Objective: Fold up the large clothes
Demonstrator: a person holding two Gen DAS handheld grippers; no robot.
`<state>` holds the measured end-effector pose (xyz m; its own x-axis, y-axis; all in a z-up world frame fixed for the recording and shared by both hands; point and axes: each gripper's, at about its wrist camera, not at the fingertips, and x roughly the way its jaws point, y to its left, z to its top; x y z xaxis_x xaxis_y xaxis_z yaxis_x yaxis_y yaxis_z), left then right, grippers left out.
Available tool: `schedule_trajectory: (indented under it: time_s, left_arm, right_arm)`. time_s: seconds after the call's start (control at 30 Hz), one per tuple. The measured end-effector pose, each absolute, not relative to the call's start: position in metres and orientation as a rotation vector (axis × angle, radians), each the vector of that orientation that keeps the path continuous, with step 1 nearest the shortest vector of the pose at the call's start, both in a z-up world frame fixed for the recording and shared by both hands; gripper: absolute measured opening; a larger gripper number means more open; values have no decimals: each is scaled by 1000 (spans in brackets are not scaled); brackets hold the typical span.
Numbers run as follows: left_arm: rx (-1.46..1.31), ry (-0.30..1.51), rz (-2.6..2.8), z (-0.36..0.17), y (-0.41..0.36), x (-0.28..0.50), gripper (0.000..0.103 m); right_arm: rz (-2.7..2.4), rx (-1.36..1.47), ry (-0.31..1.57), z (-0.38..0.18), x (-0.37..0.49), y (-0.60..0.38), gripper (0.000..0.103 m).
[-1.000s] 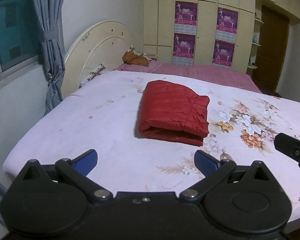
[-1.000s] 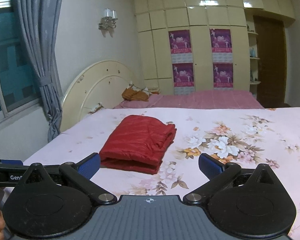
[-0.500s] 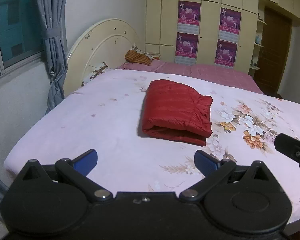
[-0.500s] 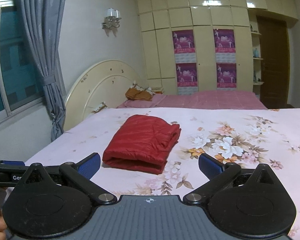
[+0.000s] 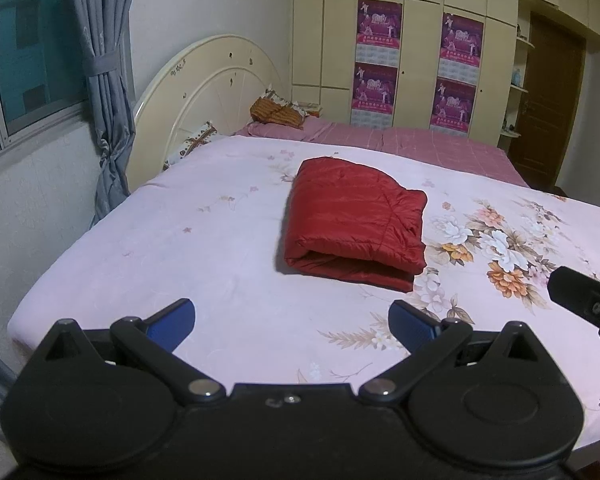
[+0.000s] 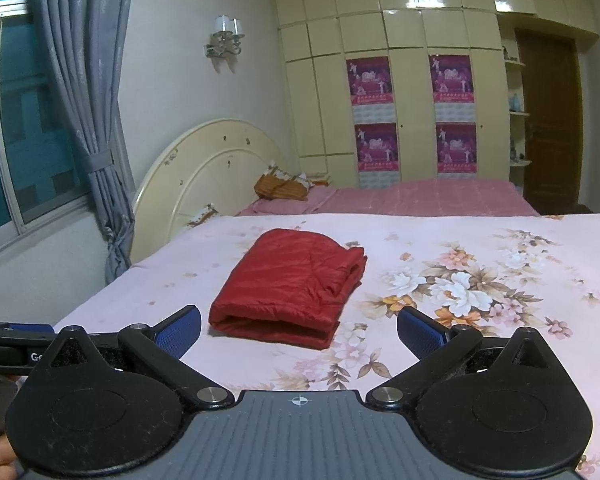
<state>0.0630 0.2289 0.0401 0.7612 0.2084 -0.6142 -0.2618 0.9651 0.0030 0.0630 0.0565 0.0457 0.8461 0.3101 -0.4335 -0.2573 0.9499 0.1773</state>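
A red quilted jacket (image 5: 356, 220) lies folded into a compact rectangle in the middle of the bed (image 5: 188, 248); it also shows in the right wrist view (image 6: 292, 284). My left gripper (image 5: 292, 320) is open and empty, held back above the near edge of the bed, well short of the jacket. My right gripper (image 6: 300, 328) is open and empty, also held back from the jacket. Part of the right gripper shows at the right edge of the left wrist view (image 5: 580, 300).
The floral pink sheet (image 6: 480, 280) covers the bed. A cream headboard (image 5: 204, 92) and pillows (image 5: 280, 110) stand at the far left. A grey curtain (image 5: 104, 80) and window are on the left, wardrobes (image 5: 420, 60) and a brown door (image 5: 552, 100) behind.
Both grippers have drawn back and tilted up a little, so the folded jacket sits lower in both views. The jacket has not moved. Both grippers stay open.
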Motion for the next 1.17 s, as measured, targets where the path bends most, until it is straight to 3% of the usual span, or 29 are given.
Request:
schedule_trajectory:
  time_s: [0.73, 1.03, 1.17]
  left_arm:
    - [-102, 705, 239, 27, 235, 86, 103]
    - [-73, 707, 197, 11, 244, 119, 99]
    - [-49, 725, 199, 0, 256, 152, 103]
  right_arm:
    - [292, 123, 509, 35, 79, 59, 103]
    - [276, 136, 551, 19, 110, 60, 103]
    - [251, 140, 588, 4, 132, 58, 103]
